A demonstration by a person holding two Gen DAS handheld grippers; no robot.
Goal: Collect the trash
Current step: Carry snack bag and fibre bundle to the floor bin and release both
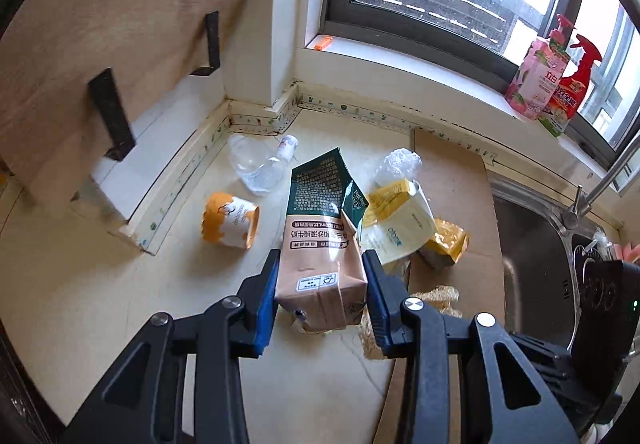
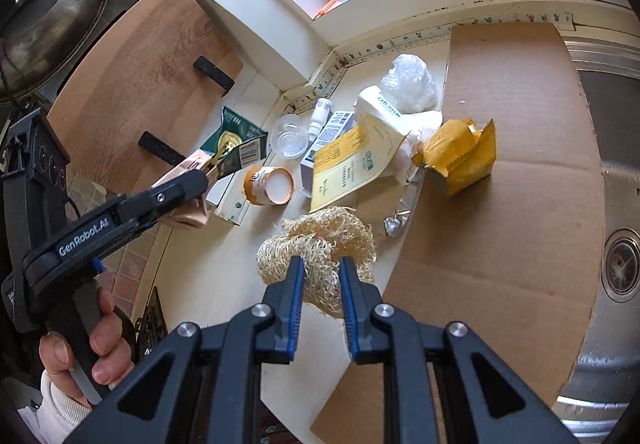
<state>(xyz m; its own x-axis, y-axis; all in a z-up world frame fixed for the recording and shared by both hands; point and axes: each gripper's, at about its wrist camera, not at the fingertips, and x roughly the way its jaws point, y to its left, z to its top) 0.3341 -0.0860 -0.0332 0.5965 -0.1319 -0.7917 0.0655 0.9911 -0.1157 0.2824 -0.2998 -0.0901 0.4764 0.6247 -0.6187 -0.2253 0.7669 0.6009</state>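
Left hand-held gripper (image 1: 322, 276): closed on the base of a crushed tan-and-dark-green milk carton (image 1: 320, 236), blue pads pressing both sides, carton raised off the cream desk (image 1: 80, 304). Grip low on a soft, dented carton; possible slip or pivot out of the pads, torn green top swinging down toward the pile. Possible drip from the open top if any liquid is left inside; contents not visible.

Right hand-held gripper (image 2: 320, 284): nearly closed on a pale straw-coloured fibrous loofah scrubber (image 2: 320, 256), only a tuft pinched, the bulk hanging ahead of the pads. Loose fibres likely to tear or pull free, dropping the scrubber near the edge of the brown cardboard sheet (image 2: 520, 172).

Still beyond the carton on the desk: orange-and-white paper cup (image 1: 230, 220) on its side, clear crumpled plastic bottle (image 1: 260, 168), yellow-and-cream pouch (image 1: 396, 220), yellow foil wrapper (image 1: 446, 244), clear plastic bag (image 1: 400, 162). Risk of knocking the cup rolling with the hanging carton.
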